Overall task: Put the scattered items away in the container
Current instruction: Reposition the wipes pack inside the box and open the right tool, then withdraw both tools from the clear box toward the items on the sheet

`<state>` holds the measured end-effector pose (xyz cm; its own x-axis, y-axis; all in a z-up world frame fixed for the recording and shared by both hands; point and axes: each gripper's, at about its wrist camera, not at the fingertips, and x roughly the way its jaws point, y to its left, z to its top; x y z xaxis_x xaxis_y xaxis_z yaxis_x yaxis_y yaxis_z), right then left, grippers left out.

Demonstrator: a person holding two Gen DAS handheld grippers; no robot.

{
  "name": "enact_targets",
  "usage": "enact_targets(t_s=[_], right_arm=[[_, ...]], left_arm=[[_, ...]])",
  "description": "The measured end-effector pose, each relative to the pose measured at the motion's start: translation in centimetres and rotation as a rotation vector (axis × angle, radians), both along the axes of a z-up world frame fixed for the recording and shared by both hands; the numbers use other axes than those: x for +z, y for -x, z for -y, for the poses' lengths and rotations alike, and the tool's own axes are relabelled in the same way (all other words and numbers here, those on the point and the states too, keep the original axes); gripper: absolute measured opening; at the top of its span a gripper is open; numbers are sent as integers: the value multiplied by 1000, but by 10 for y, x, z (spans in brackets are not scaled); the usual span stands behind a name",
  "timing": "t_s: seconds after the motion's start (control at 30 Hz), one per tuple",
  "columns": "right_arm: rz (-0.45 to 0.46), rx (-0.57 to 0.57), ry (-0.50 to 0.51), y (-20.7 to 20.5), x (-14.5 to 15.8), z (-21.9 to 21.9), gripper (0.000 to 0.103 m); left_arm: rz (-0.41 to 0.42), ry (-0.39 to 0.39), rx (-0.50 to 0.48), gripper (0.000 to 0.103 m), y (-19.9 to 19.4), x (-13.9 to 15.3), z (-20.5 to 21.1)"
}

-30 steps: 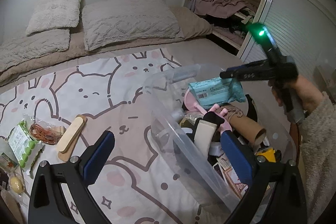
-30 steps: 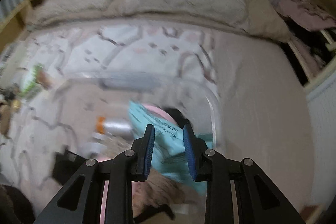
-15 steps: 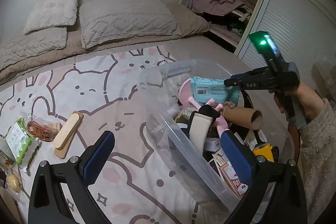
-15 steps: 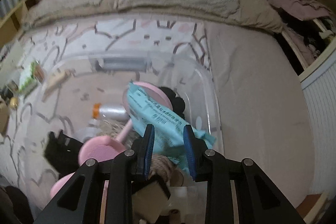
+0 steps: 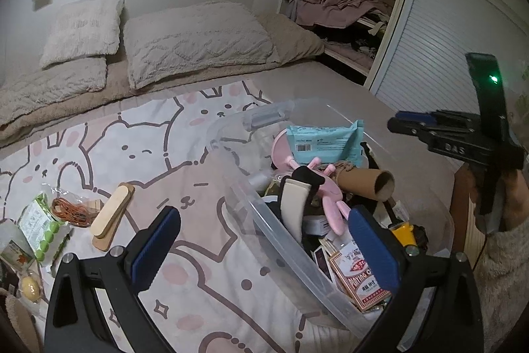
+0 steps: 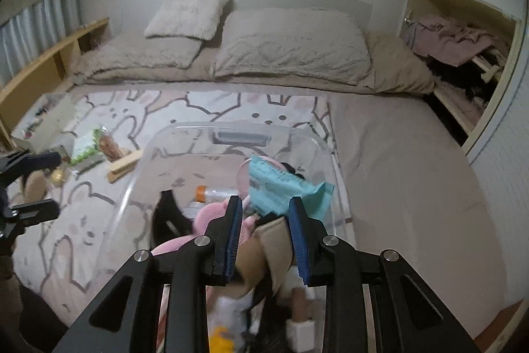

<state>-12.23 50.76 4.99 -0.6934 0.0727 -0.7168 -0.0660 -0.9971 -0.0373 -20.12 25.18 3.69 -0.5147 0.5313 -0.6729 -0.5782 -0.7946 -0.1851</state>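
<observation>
Your clear plastic bin [image 5: 281,240] sits right, crammed, teal packet [image 5: 325,141] on top. Left of it lie the wooden sticks [image 5: 110,217], long axis near-to-far, nearest your left gripper [image 5: 261,248], jaws wide apart. Right gripper [image 6: 266,232], jaws parted and empty, hovers over the bin.

My left gripper [image 5: 261,240] is spread wide and holds nothing; my right gripper [image 6: 266,230] hangs parted, gripping nothing.

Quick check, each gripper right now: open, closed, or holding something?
Left gripper: open, empty.
Right gripper: open, empty, above the teal packet.
</observation>
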Motion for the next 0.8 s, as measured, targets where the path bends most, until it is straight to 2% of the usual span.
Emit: enact_targets(t_s=[0.07, 0.1, 0.13, 0.2, 0.3, 0.37, 0.53, 0.8], right_arm=[[-17, -4, 7, -8, 0, 1, 31], [-30, -7, 11, -13, 0, 2, 49], [-44, -8, 11, -16, 1, 3, 76], [-75, -2, 0, -25, 3, 7, 90], [-94, 0, -6, -36, 5, 13, 91], [-112, -1, 0, -42, 7, 16, 103], [-150, -5, 25, -55, 12, 18, 103], [-160, 10, 25, -71, 17, 28, 103]], left_arm=[[-10, 1, -2, 102, -4, 3, 0], [-16, 2, -1, 102, -7, 6, 0], [-23, 3, -1, 102, -9, 8, 0], [-34, 6, -1, 102, -14, 11, -2], [-46, 9, -1, 102, -20, 14, -2], [-53, 11, -1, 102, -25, 15, -3], [-80, 5, 2, 103, -37, 18, -3], [-106, -12, 22, 103, -49, 29, 2]])
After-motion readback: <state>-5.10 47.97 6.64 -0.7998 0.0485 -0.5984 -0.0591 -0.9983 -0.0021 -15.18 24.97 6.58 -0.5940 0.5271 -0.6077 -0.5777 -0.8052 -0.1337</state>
